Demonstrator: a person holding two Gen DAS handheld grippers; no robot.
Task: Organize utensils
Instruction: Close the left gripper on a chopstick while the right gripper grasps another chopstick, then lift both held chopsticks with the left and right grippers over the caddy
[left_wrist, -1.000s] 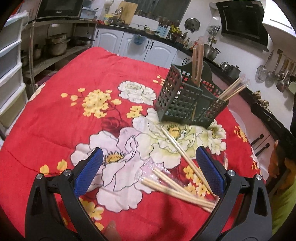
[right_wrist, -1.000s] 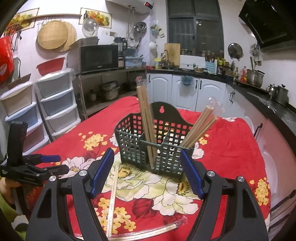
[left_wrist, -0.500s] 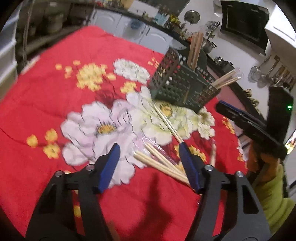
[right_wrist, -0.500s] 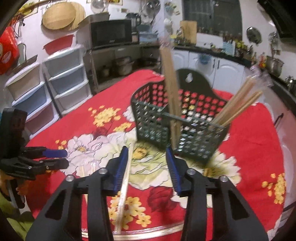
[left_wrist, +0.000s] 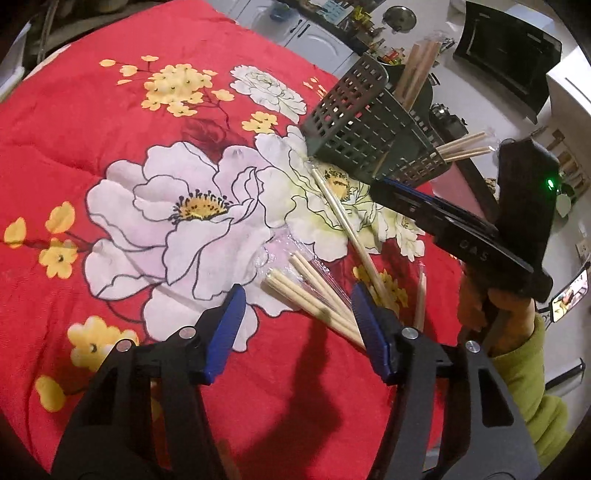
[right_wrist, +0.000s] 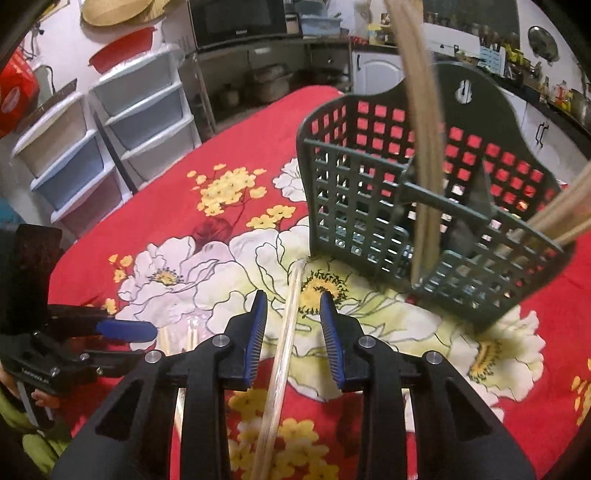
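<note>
Right tool: jaws have just been closing, not yet touching the plastic-wrapped wooden chopstick pair lying between them on the red floral-cloth worktop, tip by the dark green lattice utensil basket. Left tool: closing too, jaws apart around a loose chopstick bundle.

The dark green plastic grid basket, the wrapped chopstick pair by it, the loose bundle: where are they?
Dark green plastic grid basket (right_wrist: 354, 206), right wrist view, front wall.
Wrapped chopstick pair (right_wrist: 286, 328), right wrist view, mid-length.
Loose chopstick bundle (left_wrist: 306, 295), left wrist view, middle.
</note>
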